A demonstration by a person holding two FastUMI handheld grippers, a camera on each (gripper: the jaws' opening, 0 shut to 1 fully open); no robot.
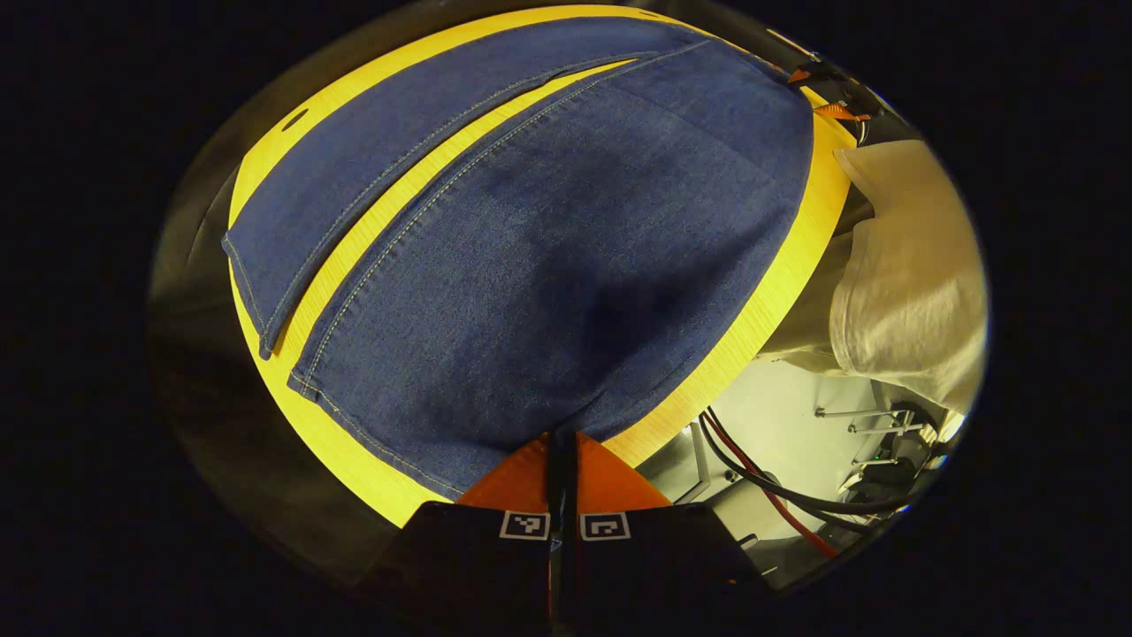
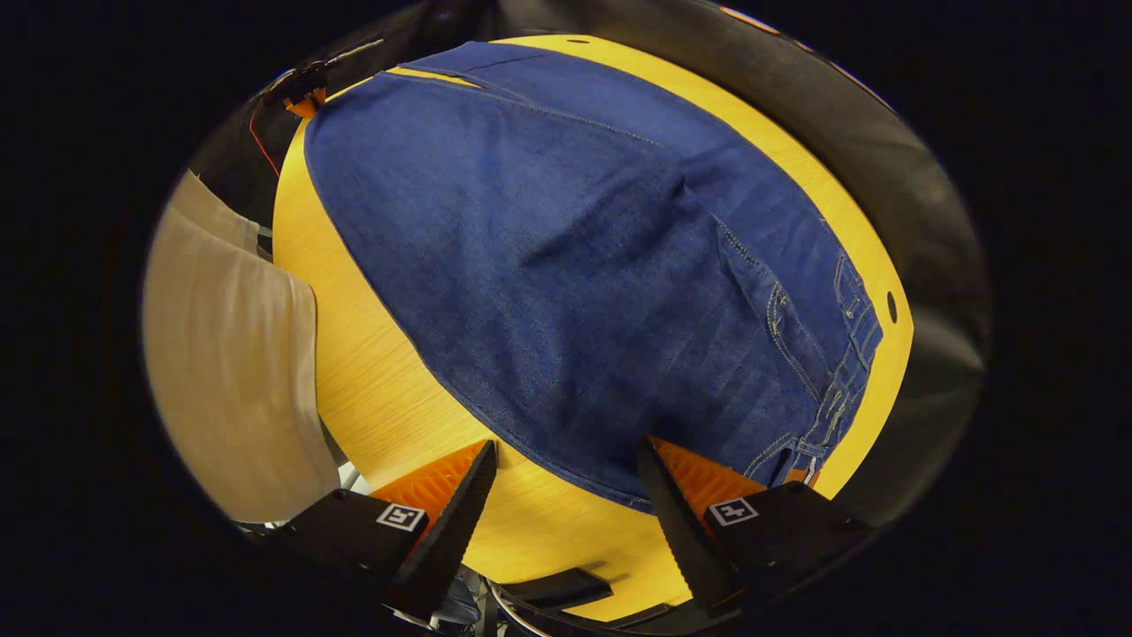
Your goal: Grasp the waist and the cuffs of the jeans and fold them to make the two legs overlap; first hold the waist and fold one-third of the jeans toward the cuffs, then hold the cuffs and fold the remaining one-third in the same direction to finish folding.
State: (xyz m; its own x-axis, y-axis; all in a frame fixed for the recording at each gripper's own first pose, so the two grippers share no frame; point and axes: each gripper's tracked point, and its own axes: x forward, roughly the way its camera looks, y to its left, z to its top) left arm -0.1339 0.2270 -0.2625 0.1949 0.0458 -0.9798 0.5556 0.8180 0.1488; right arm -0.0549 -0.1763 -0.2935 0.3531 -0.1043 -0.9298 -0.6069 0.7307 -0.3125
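Two legs of the jeans (image 1: 548, 257) lie flat, filling mid-frame on the counter (image 2: 389, 389); soft, heavy denim wants hem-edge grips, the left gripper (image 1: 562, 460) closed at the near edge, the right gripper (image 2: 566, 495) spread open at the waist.

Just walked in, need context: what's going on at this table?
A person is folding jeans on a yellow table with a handheld gripper in each hand. The left gripper has its fingers closed together at the near edge of one leg, apparently pinching the denim. The right gripper is open, fingers either side of the near edge by the waist. The legs lie apart, not yet overlapped.
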